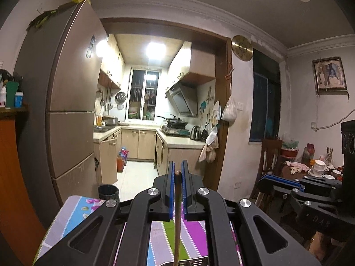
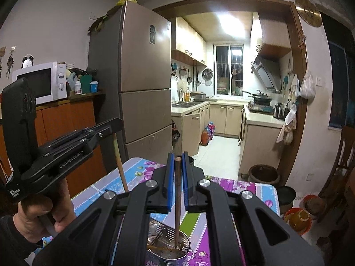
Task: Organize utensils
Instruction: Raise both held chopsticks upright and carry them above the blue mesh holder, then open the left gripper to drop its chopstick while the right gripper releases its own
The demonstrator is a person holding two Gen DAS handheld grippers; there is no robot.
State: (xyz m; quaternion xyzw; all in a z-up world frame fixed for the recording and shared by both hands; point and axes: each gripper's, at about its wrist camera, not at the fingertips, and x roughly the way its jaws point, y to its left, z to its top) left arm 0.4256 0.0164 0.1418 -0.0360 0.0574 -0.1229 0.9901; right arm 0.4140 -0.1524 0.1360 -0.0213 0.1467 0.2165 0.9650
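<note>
My left gripper (image 1: 177,170) is shut on a brown wooden chopstick (image 1: 176,217) that hangs straight down over the floral tablecloth (image 1: 75,210). My right gripper (image 2: 177,158) is shut on a darker chopstick (image 2: 176,201) whose lower end stands inside a perforated steel utensil holder (image 2: 168,246) on the table. In the right wrist view the left gripper (image 2: 112,125) is at the left, held by a hand, with its lighter chopstick (image 2: 121,166) slanting down toward the table. The holder's rim shows at the bottom of the left wrist view (image 1: 188,262).
A black cup (image 1: 108,192) stands at the table's far edge. A fridge (image 2: 142,84) and an orange cabinet (image 2: 66,133) with a microwave (image 2: 42,82) are behind the table. A brown crock (image 2: 264,174), bins and wooden chairs (image 2: 341,166) are at the right.
</note>
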